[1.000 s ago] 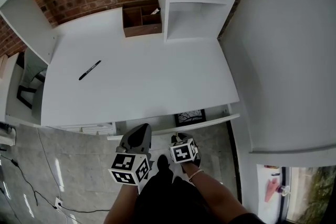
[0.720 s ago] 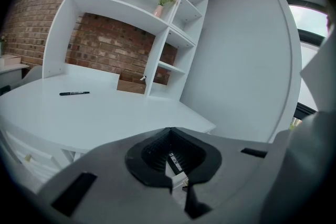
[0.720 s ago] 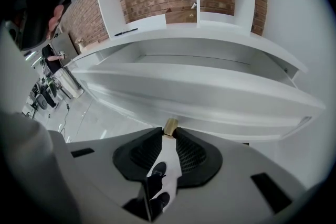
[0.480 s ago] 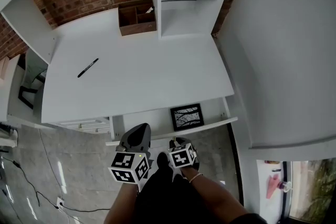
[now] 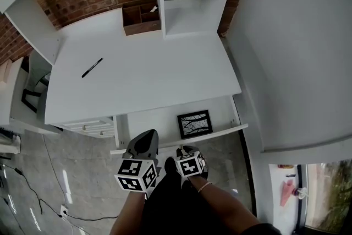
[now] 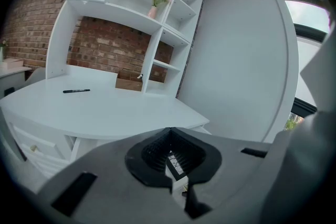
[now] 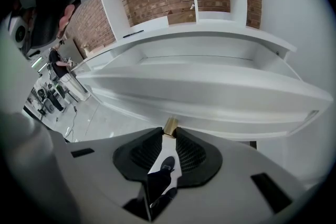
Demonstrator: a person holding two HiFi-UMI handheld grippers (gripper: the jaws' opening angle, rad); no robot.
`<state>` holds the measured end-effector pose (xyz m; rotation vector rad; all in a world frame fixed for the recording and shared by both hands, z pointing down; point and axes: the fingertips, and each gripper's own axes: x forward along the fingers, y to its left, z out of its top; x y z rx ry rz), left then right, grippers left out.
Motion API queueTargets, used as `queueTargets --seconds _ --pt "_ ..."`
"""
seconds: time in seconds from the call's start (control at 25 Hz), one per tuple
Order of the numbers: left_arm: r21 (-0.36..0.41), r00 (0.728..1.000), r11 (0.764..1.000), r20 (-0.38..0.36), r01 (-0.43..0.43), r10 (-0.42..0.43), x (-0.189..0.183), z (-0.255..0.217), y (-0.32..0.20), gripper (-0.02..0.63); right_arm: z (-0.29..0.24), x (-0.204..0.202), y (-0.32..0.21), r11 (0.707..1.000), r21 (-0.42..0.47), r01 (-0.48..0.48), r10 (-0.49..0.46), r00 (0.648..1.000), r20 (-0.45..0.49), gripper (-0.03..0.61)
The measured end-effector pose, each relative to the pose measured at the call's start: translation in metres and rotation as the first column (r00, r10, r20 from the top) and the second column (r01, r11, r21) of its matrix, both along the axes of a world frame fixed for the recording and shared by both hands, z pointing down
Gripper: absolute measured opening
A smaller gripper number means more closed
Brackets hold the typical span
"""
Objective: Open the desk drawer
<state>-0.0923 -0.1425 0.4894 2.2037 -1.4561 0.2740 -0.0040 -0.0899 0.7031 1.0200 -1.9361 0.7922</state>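
Lying at ten o'clock on the white tabletop (image 5: 143, 74), a black pen (image 5: 92, 67) sits well apart from everything else. Your left tool (image 5: 144, 139) hangs at six o'clock, below the tabletop's edge, its jaws clenched on nothing. The desk drawer (image 5: 159, 121) stands open at six o'clock, with a framed picture (image 5: 194, 123) in its right half. Your right tool (image 7: 170, 132) grips the drawer's brass knob (image 7: 170, 124).

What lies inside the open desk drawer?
A black-framed picture lies flat in the drawer, toward its right end; the rest of the visible floor is bare. The back part is hidden under the desk top.
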Motion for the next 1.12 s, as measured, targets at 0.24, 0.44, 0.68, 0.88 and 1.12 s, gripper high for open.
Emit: queueTargets --seconds 0.24,0.44,0.68,0.88,1.12 --pt "0.003 1.0 1.0 0.006 0.01 -0.01 0.003 0.0 0.016 0.008 0.001 0.005 0.008 0.999 -0.014 -0.032 0.033 0.999 0.043 0.075" --pt "0.004 1.0 1.0 0.011 0.017 -0.017 0.002 0.0 0.032 0.008 -0.002 0.008 0.016 1.0 -0.003 -0.029 0.029 0.999 0.033 0.075" --pt "0.011 1.0 1.0 0.012 0.024 -0.024 0.004 -0.002 0.05 0.008 -0.014 0.018 0.031 0.999 0.053 -0.007 0.006 1.0 0.025 0.025" --pt "0.012 1.0 1.0 0.013 0.017 -0.017 0.011 -0.002 0.064 0.008 -0.035 0.015 0.048 0.997 0.079 0.0 -0.009 0.994 0.11 0.009" --pt "0.022 1.0 0.999 0.017 0.025 -0.026 0.018 -0.004 0.08 0.008 -0.085 0.009 0.055 0.99 0.138 -0.011 -0.024 0.968 0.252 0.005"
